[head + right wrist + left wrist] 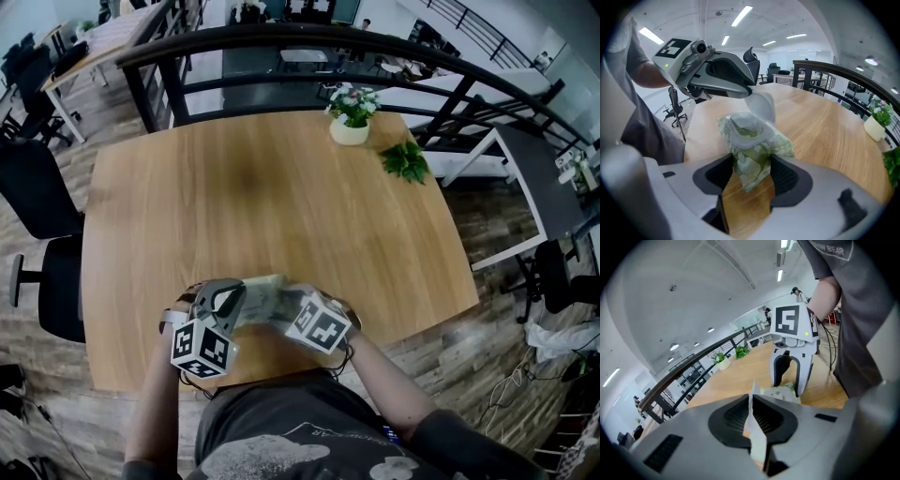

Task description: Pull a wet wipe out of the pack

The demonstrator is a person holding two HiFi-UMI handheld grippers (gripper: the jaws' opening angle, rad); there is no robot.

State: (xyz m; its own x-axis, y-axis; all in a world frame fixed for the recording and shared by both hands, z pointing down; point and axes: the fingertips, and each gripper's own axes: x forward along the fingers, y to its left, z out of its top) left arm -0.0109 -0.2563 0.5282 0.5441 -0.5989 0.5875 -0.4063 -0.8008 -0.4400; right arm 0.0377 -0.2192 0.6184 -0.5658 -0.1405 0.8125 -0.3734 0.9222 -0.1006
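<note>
Left gripper [751,405] jaws pinch white wipe [758,442] | green patterned pack [752,146], crumpled

- The pack [754,150] is a soft, crumpled pouch printed with pale green leaf patterns, and it has a whitish oval plastic opening on its upper face
- It is held tilted, its lower end clamped between the jaws of the right gripper [750,176], just above the near edge of the table [281,187]
- The wet wipe [762,105] is a thin, white, slightly translucent sheet that rises from the far side of the pack's top, partly drawn out
- Its free end is pinched flat between the closed jaws of the left gripper [751,404], and it runs as a narrow upright strip from there back toward the pack
</note>
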